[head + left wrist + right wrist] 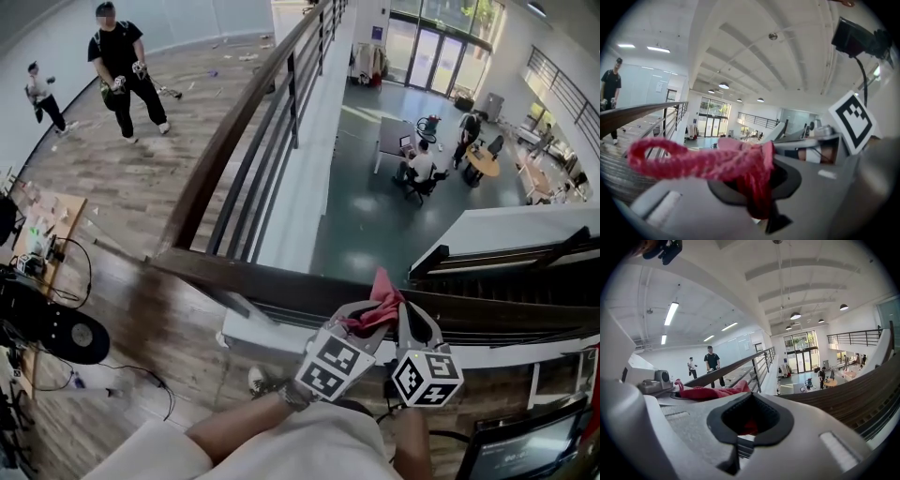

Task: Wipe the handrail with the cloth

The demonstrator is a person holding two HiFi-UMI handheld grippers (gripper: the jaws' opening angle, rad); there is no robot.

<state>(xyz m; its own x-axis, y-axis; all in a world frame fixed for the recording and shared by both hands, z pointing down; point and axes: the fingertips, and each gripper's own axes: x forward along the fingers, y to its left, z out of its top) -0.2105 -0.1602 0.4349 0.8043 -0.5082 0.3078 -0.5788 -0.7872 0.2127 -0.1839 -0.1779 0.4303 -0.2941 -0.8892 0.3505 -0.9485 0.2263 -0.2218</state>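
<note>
The dark wooden handrail (pixel 281 277) crosses the head view just in front of me, and a second stretch (pixel 244 112) runs away to the upper middle. A red-pink cloth (pixel 380 302) stands up over the rail between both gripper tips. My left gripper (pixel 361 317) is shut on the cloth (pixel 717 161), which bunches out of its jaws (pixel 757 183) with a loop trailing left. My right gripper (pixel 411 323) sits right beside it, jaws together (pixel 750 420), a bit of red showing between the pads. The cloth (pixel 712 392) lies to its left, the rail (pixel 862 390) to its right.
Beyond the rail is a drop to a lower floor with people at tables (pixel 422 164). Two people (pixel 127 66) stand on the wooden floor at upper left. A cluttered desk (pixel 42 234) with cables and a black round base (pixel 56 333) are at left, a monitor (pixel 525 450) at bottom right.
</note>
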